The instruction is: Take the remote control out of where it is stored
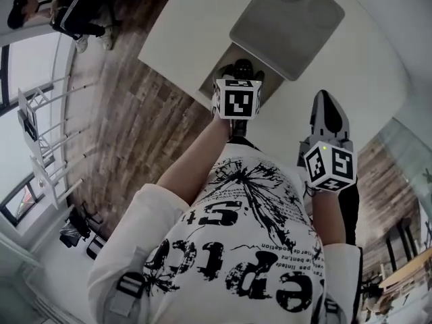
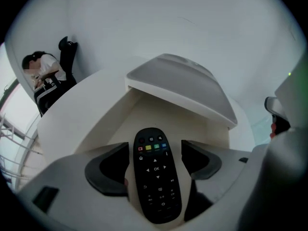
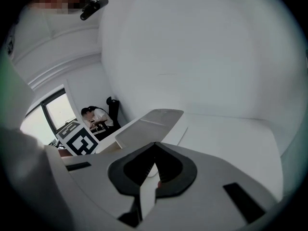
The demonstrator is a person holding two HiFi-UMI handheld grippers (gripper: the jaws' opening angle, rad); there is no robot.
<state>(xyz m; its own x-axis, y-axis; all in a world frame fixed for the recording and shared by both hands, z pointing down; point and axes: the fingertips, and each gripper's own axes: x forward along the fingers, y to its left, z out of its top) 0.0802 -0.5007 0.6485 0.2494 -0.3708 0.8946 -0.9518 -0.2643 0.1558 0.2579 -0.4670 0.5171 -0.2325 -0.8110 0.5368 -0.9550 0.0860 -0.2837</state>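
Observation:
A black remote control (image 2: 156,174) with coloured buttons lies face up between the jaws of my left gripper (image 2: 155,146). The jaws stand wide and the pads sit just off its sides. The gripper hangs over an open compartment (image 2: 144,112) sunk into the white table (image 1: 351,73), whose grey lid (image 2: 178,83) is tilted up behind it. In the head view my left gripper (image 1: 237,73) points into that opening (image 1: 217,79), and the remote is hidden there. My right gripper (image 1: 329,117) hovers over the table to the right, shut (image 3: 154,146) with nothing in it.
The raised lid (image 1: 287,19) stands at the far side of the opening. A person (image 1: 74,5) sits at a desk on the wooden floor (image 1: 135,113) beyond the table's left edge. A white railing (image 1: 47,140) runs along the left.

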